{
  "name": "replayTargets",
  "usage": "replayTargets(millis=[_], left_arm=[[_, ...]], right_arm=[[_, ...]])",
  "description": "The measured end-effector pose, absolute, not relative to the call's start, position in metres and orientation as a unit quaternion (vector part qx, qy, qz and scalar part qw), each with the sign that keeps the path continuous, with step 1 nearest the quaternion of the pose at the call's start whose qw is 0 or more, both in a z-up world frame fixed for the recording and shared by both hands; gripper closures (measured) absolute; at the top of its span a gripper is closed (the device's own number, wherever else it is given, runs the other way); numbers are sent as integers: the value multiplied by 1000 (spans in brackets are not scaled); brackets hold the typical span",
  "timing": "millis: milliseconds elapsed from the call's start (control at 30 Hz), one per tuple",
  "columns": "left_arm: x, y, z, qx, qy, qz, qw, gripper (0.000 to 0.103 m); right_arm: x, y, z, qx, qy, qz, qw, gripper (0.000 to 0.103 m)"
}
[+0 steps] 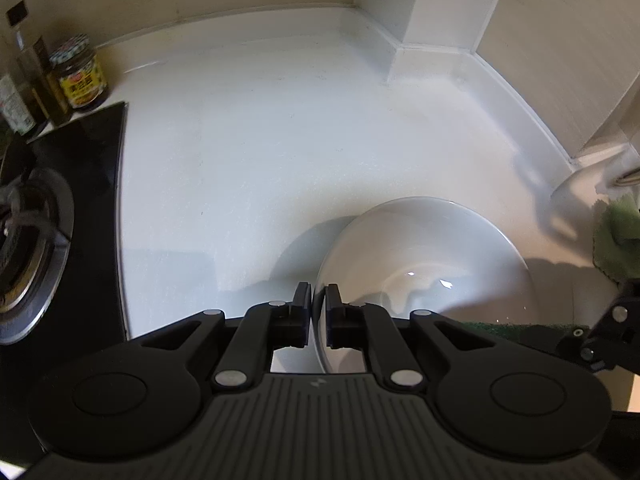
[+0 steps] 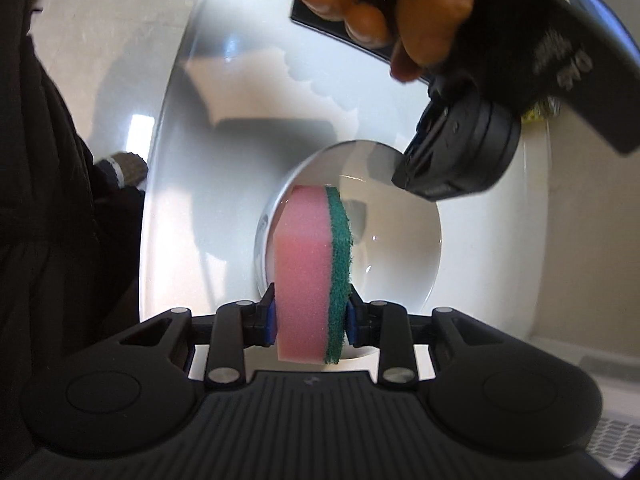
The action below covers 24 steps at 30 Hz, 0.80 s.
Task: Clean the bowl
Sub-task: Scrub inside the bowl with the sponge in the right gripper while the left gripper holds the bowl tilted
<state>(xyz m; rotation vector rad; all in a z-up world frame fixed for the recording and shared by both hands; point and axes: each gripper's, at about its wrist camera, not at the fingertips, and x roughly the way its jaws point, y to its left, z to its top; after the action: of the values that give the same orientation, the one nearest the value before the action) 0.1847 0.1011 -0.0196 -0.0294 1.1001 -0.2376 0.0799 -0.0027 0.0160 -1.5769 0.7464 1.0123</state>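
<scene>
My left gripper [image 1: 318,300] has its 2 fingers [image 1: 302,300] very close together, with only a thin gap. The rim of the white bowl [image 1: 424,264] runs right through that gap, 1 finger outside the bowl and 1 inside. I cannot tell if the pads press hard on the rim or just sit beside it.

My right gripper [image 2: 311,316] has its fingers [image 2: 267,318] a good way apart, and they squeeze a sponge [image 2: 308,276] between them. The sponge is pink with a green scrubby side on the right. It stands on its edge and sticks out ahead of the fingers. Its far end is down in the bottom of the bowl [image 2: 224,160], but I cannot see if it really touches.

The bowl sits on the white surface [image 1: 260,140], near the corner of the wall. In the right view it fills most of the picture and shines like it is wet.

A hand [image 2: 384,4] holds the other gripper at the top of the right view. The left view cuts off most of the sponge, so I see just a green bit at the right edge. A stove [image 1: 36,232] and some jars [image 1: 80,72] sit far to the left, partly cut off. A dark sleeve [image 2: 52,200] hides the left side of the right view.
</scene>
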Motion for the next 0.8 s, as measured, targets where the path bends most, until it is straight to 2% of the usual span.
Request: replayTargets(millis=[200,367,533,800], left_arm=[[169,111,-23,-47,518,-99,849,97],[176,103,-24,-23,515,-110,849,100],[204,85,-25,14,512,-157,844,97],[190,91,-20,-44,514,-110,850,97]], right_arm=[[82,-5,17,-680,300,411,528,76],[83,-4,14,-697,276,411,519,75],[87,-3,20,-695,281,410,520,74],[111,2,29,-683,303,392,537,74]])
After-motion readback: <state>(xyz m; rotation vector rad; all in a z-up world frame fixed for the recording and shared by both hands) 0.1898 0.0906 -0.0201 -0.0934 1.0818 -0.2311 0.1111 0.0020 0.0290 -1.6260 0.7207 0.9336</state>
